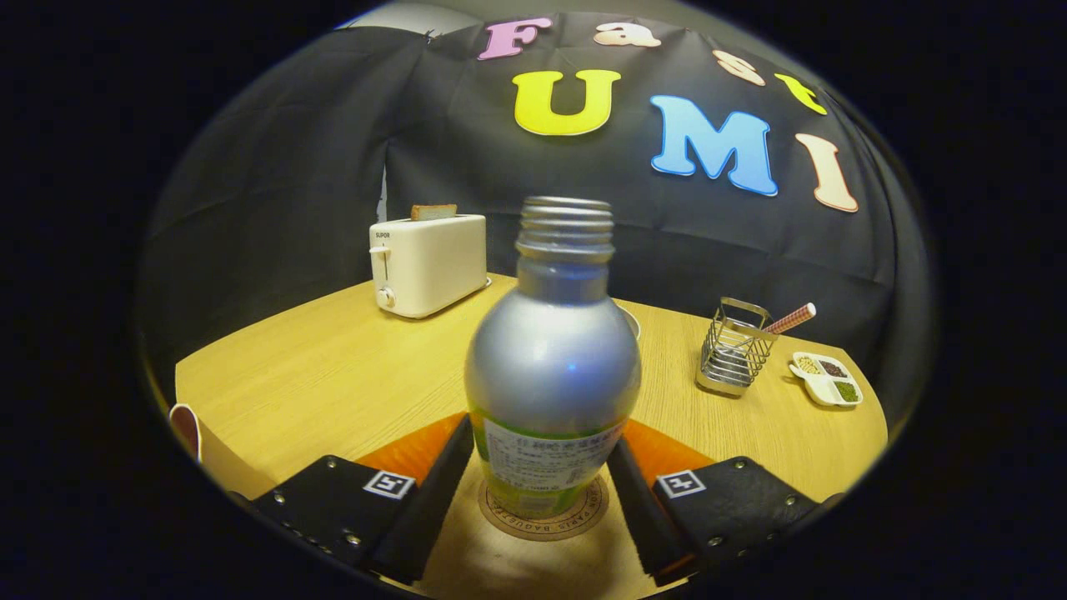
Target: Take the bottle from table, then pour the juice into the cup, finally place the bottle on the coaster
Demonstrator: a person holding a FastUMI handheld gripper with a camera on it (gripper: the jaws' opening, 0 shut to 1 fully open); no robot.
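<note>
Bottle [552, 367] first: it stands upright on the coaster [543, 517], uncapped, its threaded neck bare, between the two fingers of the gripper [538, 492]. Each finger lies against the labelled lower body, one on either flank, so the tongs look closed on the bottle; whether they are pressing hard or just beginning to let go, I cannot tell. By the look of things the pour is done and the last step, setting it on the coaster, is nearly complete.

The bottle looks like thin metal: stiff, smooth and probably slick above the label. If emptied it would be light and top-heavy enough to tip when nudged. The straight labelled band is the sensible place to hold, below the rounded shoulder, where the fingers sit now.

Just behind the bottle the rim of a pale round vessel [631, 321] peeks out, perhaps the cup. Farther back on the table [333, 367] stand a toaster [428, 263], and to the other side a wire holder [733, 350] and a small divided dish [827, 377].
</note>
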